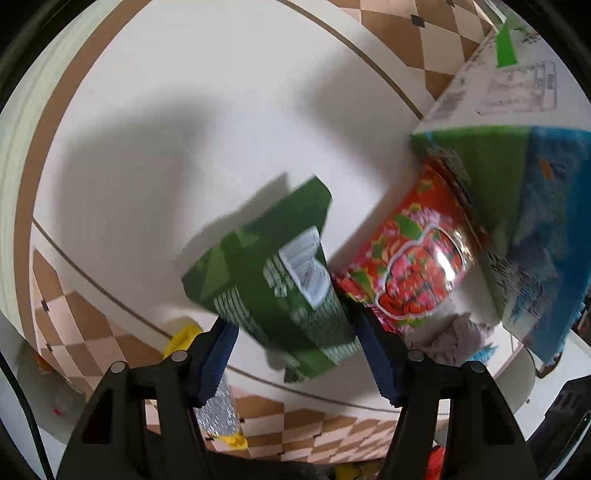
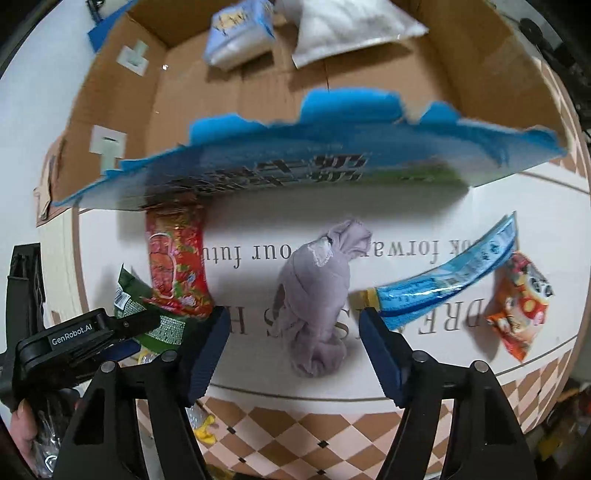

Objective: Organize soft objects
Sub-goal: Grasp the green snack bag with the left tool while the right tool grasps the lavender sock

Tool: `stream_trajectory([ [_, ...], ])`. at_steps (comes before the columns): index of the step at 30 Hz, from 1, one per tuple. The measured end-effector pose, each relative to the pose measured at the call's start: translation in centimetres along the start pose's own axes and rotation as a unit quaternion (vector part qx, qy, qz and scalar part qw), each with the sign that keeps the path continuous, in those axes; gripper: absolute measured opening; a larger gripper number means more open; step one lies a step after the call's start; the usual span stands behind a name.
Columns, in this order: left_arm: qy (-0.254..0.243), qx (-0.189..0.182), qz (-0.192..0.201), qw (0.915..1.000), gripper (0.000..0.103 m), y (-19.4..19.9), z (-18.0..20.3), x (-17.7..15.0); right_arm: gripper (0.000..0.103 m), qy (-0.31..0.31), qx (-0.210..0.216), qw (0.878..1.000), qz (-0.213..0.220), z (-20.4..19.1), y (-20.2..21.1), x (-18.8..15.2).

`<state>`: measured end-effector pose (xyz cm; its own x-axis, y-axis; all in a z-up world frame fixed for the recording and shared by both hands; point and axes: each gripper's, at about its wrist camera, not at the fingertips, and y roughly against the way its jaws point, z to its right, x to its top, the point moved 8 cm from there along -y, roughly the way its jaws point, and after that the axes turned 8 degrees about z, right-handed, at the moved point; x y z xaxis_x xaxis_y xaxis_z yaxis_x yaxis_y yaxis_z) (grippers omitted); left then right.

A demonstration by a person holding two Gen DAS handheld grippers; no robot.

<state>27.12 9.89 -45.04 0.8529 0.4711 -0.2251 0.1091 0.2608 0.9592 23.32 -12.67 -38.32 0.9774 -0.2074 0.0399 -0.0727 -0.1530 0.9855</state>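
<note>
My left gripper [image 1: 295, 350] has its jaws wide apart around a green snack packet [image 1: 273, 273] lying on the white mat; the pads do not visibly press it. A red flowered packet [image 1: 413, 266] lies just right of it, against the box flap. My right gripper [image 2: 291, 347] is open over a knotted grey cloth [image 2: 317, 299] between its fingers, not touching. The left gripper [image 2: 110, 332], the green packet [image 2: 147, 314] and the red packet [image 2: 177, 266] also show in the right wrist view. A blue packet [image 2: 443, 280] and an orange packet [image 2: 521, 302] lie to the right.
An open cardboard box [image 2: 369, 85] stands behind the mat, its blue printed flap [image 2: 295, 151] folded down toward me. Inside lie a tissue pack [image 2: 240, 33] and a white padded bag [image 2: 347, 26]. The mat [image 2: 258, 380] ends near me at a checkered border.
</note>
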Motion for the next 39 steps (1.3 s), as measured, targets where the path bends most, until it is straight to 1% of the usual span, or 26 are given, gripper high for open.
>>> stream_trajectory([
  [1,-0.011,0.008,0.002,0.9999,0.048,0.0,0.0,-0.1,0.072,-0.001,-0.001,1.000,-0.004,-0.1,-0.5,0.0],
  [2,-0.030,0.021,0.005,0.9993,0.042,0.0,0.0,-0.3,0.067,-0.003,-0.001,1.000,-0.012,-0.1,-1.0,-0.1],
  [3,-0.052,0.036,0.008,0.9979,0.041,0.1,0.1,-0.5,0.059,-0.004,-0.003,1.000,-0.019,-0.1,-1.5,-0.2],
  [4,-0.081,0.056,0.015,0.9950,0.040,0.3,0.1,-0.7,0.055,-0.003,-0.003,1.000,-0.025,-0.1,-1.8,-0.4],
  [6,-0.143,0.102,0.030,0.9839,0.040,0.5,0.1,-1.2,0.047,0.008,-0.018,0.999,-0.027,0.1,-2.2,-0.7],
  [7,-0.173,0.124,0.034,0.9766,0.040,0.6,0.2,-1.6,0.038,0.016,-0.024,0.999,-0.026,0.2,-2.2,-0.8],
  [9,-0.226,0.158,0.038,0.9604,0.040,0.5,0.5,-2.3,0.030,0.033,-0.028,0.999,-0.029,0.3,-2.0,-1.4],
  [11,-0.258,0.175,0.038,0.9495,0.043,0.2,0.9,-2.9,0.028,0.047,-0.020,0.998,-0.048,0.2,-2.1,-2.8],
  [12,-0.260,0.176,0.037,0.9486,0.043,0.1,1.2,-3.0,0.028,0.056,-0.019,0.997,-0.057,0.2,-2.2,-3.6],
  [14,-0.246,0.172,0.031,0.9534,0.043,-0.5,1.5,-3.2,0.028,0.075,-0.015,0.994,-0.079,0.1,-2.2,-5.7],
  [16,-0.226,0.163,0.025,0.9602,0.043,-1.0,0.8,-3.1,0.029,0.069,-0.004,0.994,-0.087,0.2,-2.2,-6.7],
  [17,-0.213,0.158,0.022,0.9640,0.045,-1.4,0.7,-3.2,0.031,0.057,0.001,0.995,-0.083,0.3,-2.1,-6.9],
  [18,-0.203,0.152,0.021,0.9670,0.046,-1.5,0.5,-3.3,0.042,0.050,0.001,0.996,-0.079,0.5,-2.1,-6.9],
  [19,-0.194,0.147,0.026,0.9695,0.045,-1.5,0.5,-3.4,0.051,0.036,0.003,0.997,-0.074,0.6,-2.1,-6.8],
  [20,-0.187,0.142,0.027,0.9716,0.046,-1.5,0.3,-3.5,0.063,0.025,0.008,0.997,-0.071,0.8,-2.2,-6.4],
  [22,-0.179,0.135,0.031,0.9739,0.045,-1.5,0.2,-3.9,0.064,0.019,0.008,0.997,-0.074,0.8,-2.5,-6.2],
  [24,-0.175,0.131,0.037,0.9750,0.040,-1.3,-0.2,-4.3,0.064,0.025,-0.013,0.996,-0.080,0.9,-3.1,-6.0],
  [25,-0.177,0.131,0.043,0.9745,0.034,-1.0,-0.2,-4.6,0.063,0.027,-0.023,0.996,-0.082,1.0,-3.4,-6.3],
  [27,-0.188,0.137,0.057,0.9708,0.032,-0.1,0.1,-5.8,0.038,0.030,-0.039,0.995,-0.087,1.4,-3.9,-7.0],
  [28,-0.195,0.136,0.068,0.9690,0.032,0.6,0.7,-6.7,0.037,0.030,-0.037,0.995,-0.084,1.4,-3.7,-7.2],
  [31,-0.222,0.121,0.103,0.9620,0.032,4.6,2.0,-9.0,0.037,0.045,-0.018,0.996,-0.071,1.0,-1.8,-8.2],
  [34,-0.250,0.095,0.133,0.9543,0.032,8.8,4.8,-10.9,0.037,0.057,0.018,0.997,-0.042,0.4,2.6,-7.9],
  [35,-0.261,0.082,0.144,0.9509,0.032,10.5,6.4,-11.5,0.037,0.060,0.037,0.997,-0.025,0.0,5.0,-7.3],
  [36,-0.273,0.071,0.151,0.9475,0.032,11.8,8.0,-11.4,0.037,0.062,0.049,0.997,-0.012,-0.2,6.9,-6.5],
  [37,-0.285,0.061,0.154,0.9440,0.032,12.9,9.9,-10.6,0.037,0.063,0.060,0.996,0.003,-0.4,8.8,-5.6],
  [39,-0.306,0.034,0.155,0.9388,0.032,15.6,12.4,-9.1,0.037,0.065,0.084,0.994,0.036,-0.9,12.8,-3.5],
])
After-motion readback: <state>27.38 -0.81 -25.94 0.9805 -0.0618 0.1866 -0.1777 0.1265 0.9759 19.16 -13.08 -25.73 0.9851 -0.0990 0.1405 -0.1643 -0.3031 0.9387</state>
